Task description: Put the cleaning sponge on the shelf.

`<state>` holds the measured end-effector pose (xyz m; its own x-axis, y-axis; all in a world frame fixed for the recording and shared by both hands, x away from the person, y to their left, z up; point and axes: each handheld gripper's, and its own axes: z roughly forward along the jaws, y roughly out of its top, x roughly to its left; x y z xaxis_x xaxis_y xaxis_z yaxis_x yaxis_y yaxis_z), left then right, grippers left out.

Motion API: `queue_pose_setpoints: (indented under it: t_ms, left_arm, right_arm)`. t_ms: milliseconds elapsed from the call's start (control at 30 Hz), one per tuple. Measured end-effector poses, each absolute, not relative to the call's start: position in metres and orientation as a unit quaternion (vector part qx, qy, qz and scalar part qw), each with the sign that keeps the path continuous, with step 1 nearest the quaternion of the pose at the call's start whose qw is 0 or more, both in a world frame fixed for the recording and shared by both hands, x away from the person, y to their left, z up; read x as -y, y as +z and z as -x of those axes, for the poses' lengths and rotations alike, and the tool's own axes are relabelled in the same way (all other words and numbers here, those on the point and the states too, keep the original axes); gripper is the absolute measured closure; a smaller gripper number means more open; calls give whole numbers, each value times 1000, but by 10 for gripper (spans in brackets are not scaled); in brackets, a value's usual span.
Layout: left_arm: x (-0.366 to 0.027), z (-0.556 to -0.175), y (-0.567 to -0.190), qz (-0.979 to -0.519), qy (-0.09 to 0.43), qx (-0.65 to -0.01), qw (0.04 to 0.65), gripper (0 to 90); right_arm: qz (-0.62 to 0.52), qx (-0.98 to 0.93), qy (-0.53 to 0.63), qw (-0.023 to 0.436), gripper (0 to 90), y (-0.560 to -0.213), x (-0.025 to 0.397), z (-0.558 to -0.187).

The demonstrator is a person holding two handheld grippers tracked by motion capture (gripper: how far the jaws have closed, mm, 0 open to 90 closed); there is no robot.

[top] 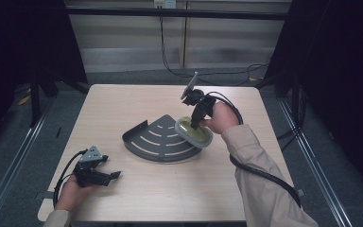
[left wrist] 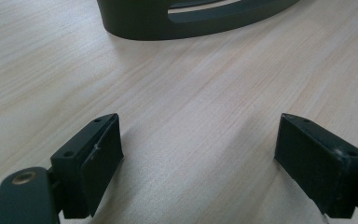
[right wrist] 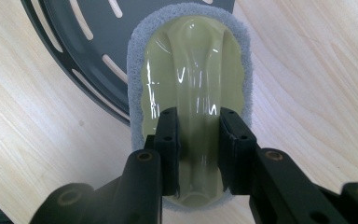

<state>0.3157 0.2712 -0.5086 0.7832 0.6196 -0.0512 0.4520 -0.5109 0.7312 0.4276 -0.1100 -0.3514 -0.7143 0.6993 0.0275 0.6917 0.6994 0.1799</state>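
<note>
Right tool (right wrist: 199,154): clenched on scrubber (right wrist: 191,79) ridge, over grey slotted tray (top: 158,137) edge | Left tool (left wrist: 198,163): released, empty, low over bench (top: 123,101)

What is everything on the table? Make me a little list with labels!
table: light wood top
dark thing: grey quarter-round metal tray with curved slots, lying flat in the middle
scrubber: pale green plastic handle with a grey pad underneath, resting partly on the tray's right edge
right tongs: jaws closed on the scrubber's raised ridge
left tongs: jaws wide apart, nothing between them, low over the table near the tray's front side
</note>
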Motion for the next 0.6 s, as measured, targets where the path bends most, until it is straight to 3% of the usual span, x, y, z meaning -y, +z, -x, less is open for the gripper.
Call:
queue_pose_setpoints:
  t_ms: [600]
  left_arm:
    - [-271,-316,-508,-864,112,-308,383,144]
  right_arm:
    - [-384,-919,85,21,715,-354,103,-438]
